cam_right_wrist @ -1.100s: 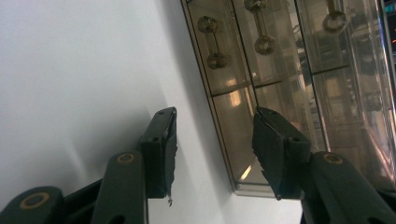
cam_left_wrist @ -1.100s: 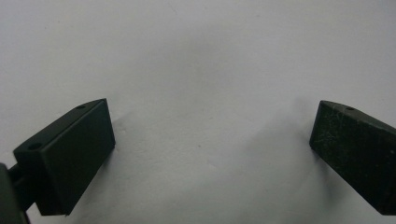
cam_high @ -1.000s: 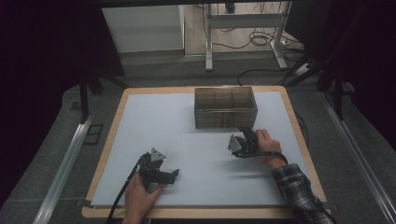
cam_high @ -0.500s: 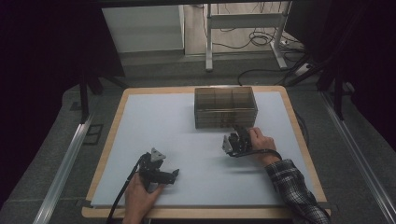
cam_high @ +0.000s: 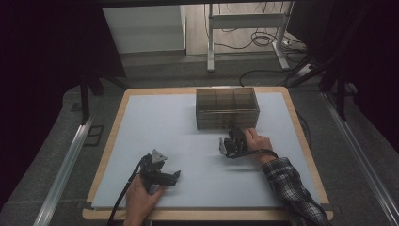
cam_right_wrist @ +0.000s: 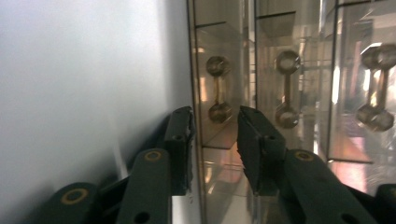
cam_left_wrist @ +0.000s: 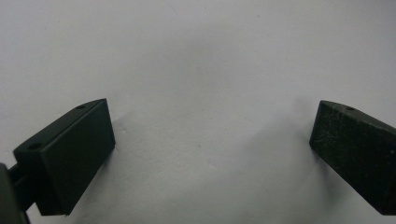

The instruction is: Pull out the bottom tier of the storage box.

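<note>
A clear brown drawer box [cam_high: 227, 107] stands at the back middle of the white board [cam_high: 155, 122]. My right gripper [cam_high: 227, 145] is at the box's front face, low by the board. In the right gripper view the box's front [cam_right_wrist: 299, 70] shows three dumbbell-shaped drawer handles. My right gripper [cam_right_wrist: 215, 126] has its jaws on either side of the handle [cam_right_wrist: 218, 88] of the drawer nearest the board; they have just been closing, and a small gap remains on each side. My left gripper [cam_high: 174, 178] rests open near the front edge. In its own view my left gripper [cam_left_wrist: 212, 144] has only bare board between its jaws.
Two more handles [cam_right_wrist: 286, 88] [cam_right_wrist: 376, 84] belong to the drawers above. The board lies on a wooden table top [cam_high: 117, 117] with metal rails [cam_high: 66, 165] on both sides. A desk frame and cables [cam_high: 244, 42] stand on the floor beyond.
My right gripper has slid left along the box's front and slightly lower, and its jaws have narrowed. The left gripper has stayed put.
</note>
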`<state>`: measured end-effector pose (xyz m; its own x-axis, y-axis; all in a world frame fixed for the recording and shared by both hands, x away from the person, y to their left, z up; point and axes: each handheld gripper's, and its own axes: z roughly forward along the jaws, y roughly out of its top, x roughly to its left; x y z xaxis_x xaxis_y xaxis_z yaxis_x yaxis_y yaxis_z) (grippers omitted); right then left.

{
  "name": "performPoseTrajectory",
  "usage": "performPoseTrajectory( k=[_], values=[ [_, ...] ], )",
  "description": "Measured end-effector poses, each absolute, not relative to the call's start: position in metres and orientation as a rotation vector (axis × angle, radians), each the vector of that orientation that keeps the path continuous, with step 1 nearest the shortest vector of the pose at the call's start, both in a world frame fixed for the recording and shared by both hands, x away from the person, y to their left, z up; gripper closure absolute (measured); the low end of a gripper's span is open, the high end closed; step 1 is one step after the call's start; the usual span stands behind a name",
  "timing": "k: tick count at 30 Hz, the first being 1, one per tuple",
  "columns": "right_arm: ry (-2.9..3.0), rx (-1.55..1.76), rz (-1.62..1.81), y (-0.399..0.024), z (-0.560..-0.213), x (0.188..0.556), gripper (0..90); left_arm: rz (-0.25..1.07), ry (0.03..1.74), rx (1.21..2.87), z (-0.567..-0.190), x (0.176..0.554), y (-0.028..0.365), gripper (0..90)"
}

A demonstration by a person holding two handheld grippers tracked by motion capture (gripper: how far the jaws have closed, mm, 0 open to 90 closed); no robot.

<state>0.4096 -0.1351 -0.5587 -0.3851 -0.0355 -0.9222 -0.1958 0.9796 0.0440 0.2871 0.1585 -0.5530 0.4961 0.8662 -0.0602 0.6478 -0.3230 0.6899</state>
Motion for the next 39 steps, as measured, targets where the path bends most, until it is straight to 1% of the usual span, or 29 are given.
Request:
performPoseTrajectory(
  k=[4, 5, 7, 10, 13, 22, 39],
  values=[
    [1.945, -0.176, 0.149, -0.130, -0.559, 0.412, 69.3, 0.424, 1.239, 2.078, -0.553, 0.287, 0.159, 0.0],
    [1.937, -0.178, 0.148, -0.130, -0.560, 0.413, 71.1, 0.424, 1.239, 2.078, -0.553, 0.287, 0.158, 0.0],
    [1.935, -0.192, 0.146, -0.128, -0.561, 0.413, 72.1, 0.424, 1.239, 2.078, -0.553, 0.287, 0.159, 0.0],
    [1.888, -0.192, 0.117, -0.125, -0.566, 0.411, 77.3, 0.424, 1.238, 2.078, -0.553, 0.287, 0.159, 0.0],
    [1.881, -0.196, 0.086, -0.124, -0.568, 0.411, 79.0, 0.424, 1.238, 2.079, -0.553, 0.287, 0.159, 0.0],
    [1.906, -0.185, 0.108, -0.125, -0.566, 0.408, 79.8, 0.424, 1.239, 2.078, -0.553, 0.287, 0.159, 0.0],
    [1.935, -0.188, 0.170, -0.133, -0.561, 0.387, 79.4, 0.424, 1.239, 2.078, -0.553, 0.287, 0.158, 0.0]
  ],
)
